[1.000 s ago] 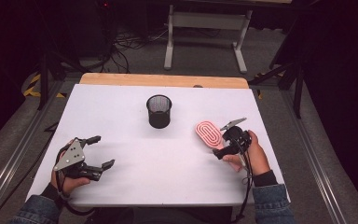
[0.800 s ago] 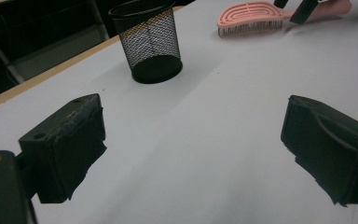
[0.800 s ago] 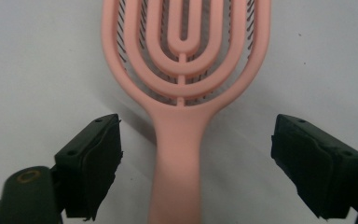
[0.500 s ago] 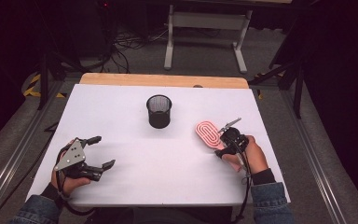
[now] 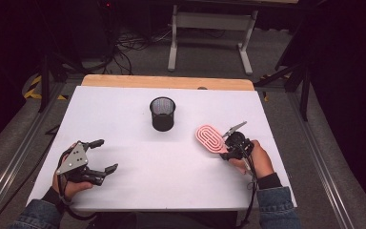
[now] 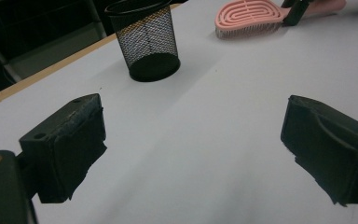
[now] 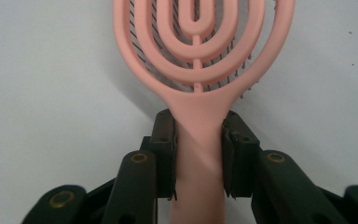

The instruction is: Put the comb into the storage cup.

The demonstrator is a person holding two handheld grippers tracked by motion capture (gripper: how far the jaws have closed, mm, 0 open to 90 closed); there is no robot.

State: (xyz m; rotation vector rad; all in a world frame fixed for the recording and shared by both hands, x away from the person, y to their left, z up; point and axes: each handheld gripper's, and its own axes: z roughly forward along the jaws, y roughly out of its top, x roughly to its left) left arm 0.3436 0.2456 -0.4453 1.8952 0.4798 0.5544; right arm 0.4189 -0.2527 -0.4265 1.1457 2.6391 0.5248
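While the right gripper [image 7: 198,156] is closing its jaws, both black pads are pressing on the two sides of the handle of the pink hairbrush [image 7: 196,60], just below where the handle is widening into the looped head. That brush is lying flat on the white bench [image 5: 143,167], bristles down, on the right half of it, with its head pointing away from the person toward the far left. A hand [image 5: 255,162] is holding this gripper low over the bench, near its right edge. Well apart, on the near left of the bench, the left gripper [image 5: 100,155] is resting with its jaws standing wide and nothing between them. A black mesh cup [image 5: 162,113] is standing upright behind the middle of the bench, apart from the brush and from both grippers.
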